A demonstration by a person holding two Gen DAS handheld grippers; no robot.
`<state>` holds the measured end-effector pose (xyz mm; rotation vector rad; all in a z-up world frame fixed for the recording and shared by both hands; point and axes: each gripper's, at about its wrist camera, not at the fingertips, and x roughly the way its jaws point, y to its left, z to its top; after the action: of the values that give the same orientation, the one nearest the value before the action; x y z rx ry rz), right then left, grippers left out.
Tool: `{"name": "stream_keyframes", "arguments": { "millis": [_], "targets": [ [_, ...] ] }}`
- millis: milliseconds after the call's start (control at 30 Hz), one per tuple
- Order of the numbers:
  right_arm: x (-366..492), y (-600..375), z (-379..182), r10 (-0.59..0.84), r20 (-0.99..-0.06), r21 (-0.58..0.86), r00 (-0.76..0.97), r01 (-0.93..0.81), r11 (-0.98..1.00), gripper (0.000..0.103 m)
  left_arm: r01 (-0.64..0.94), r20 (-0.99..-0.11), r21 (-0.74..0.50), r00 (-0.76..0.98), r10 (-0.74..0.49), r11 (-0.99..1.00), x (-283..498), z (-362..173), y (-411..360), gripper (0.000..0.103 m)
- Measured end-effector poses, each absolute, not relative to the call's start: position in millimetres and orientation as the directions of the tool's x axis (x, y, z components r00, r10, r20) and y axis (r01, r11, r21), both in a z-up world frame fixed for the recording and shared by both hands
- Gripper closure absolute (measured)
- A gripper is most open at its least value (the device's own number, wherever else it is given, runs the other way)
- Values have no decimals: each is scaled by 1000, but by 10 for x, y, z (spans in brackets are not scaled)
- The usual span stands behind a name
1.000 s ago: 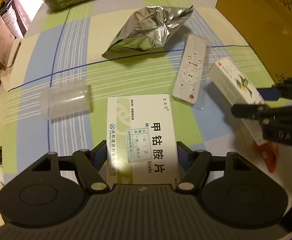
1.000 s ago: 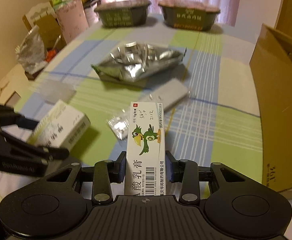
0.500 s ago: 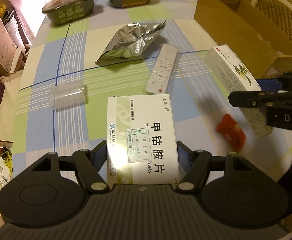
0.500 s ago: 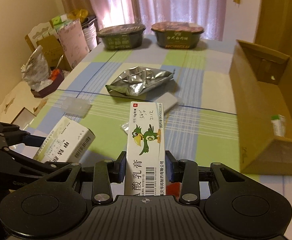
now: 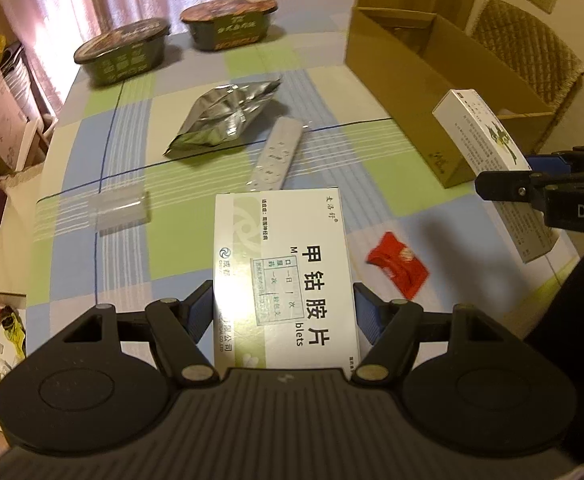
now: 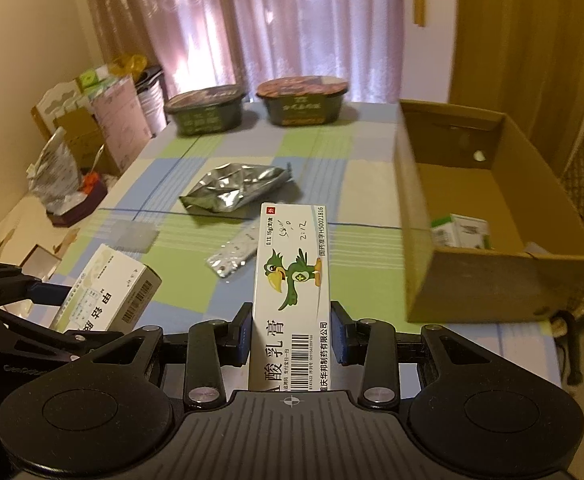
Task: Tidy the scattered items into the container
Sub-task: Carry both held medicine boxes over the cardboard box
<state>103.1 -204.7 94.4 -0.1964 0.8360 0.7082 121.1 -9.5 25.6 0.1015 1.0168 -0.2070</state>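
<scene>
Right now I have both tools lifted above the checked tablecloth [image 5: 75,248]. My left gripper [image 5: 283,312] is clamped on a wide white tablet box [image 5: 279,264], its blue pads pressed against the box's two long sides. My right gripper [image 6: 290,332] is clamped the same way on a narrow white ointment box [image 6: 292,280] printed with a green bird. The open cardboard box [image 6: 488,280] sits on the table's right side, with a small green-and-white carton [image 6: 462,232] lying inside it. On the cloth lie a crumpled silver foil bag [image 5: 223,116], a grey remote control [image 5: 277,154] just beside it, a clear plastic piece [image 5: 121,214] further left, and a red wrapper [image 5: 398,266] near the front edge. Two lidded dark bowls [image 6: 205,114] stand at the far end.
</scene>
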Motion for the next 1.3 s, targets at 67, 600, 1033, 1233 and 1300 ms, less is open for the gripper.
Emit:
{"name": "stream_keyframes", "arguments": {
  "millis": [67, 600, 1033, 1233, 1300],
  "targets": [
    [1023, -2139, 964, 492, -733, 111, 469, -632, 767, 62, 231, -848, -12, 513, -133, 973, 1190, 294, -172, 36],
    [1161, -2759, 1046, 466, -710, 147, 528, -537, 831, 62, 320, -840, 3, 515, -171, 947, 1245, 416, -684, 36],
    [1815, -3273, 1230, 400, -683, 118, 611, -448, 886, 62, 426, -817, -63, 498, -292, 903, 1806, 549, -1439, 36],
    [2231, -3398, 1293, 374, -669, 96, 642, -424, 901, 62, 471, -790, -83, 507, -346, 878, 2291, 669, -1925, 36],
    [2348, -3422, 1290, 369, -667, 93, 647, -419, 903, 62, 478, -780, -88, 512, -359, 874, 2463, 701, -2069, 36]
  ]
}}
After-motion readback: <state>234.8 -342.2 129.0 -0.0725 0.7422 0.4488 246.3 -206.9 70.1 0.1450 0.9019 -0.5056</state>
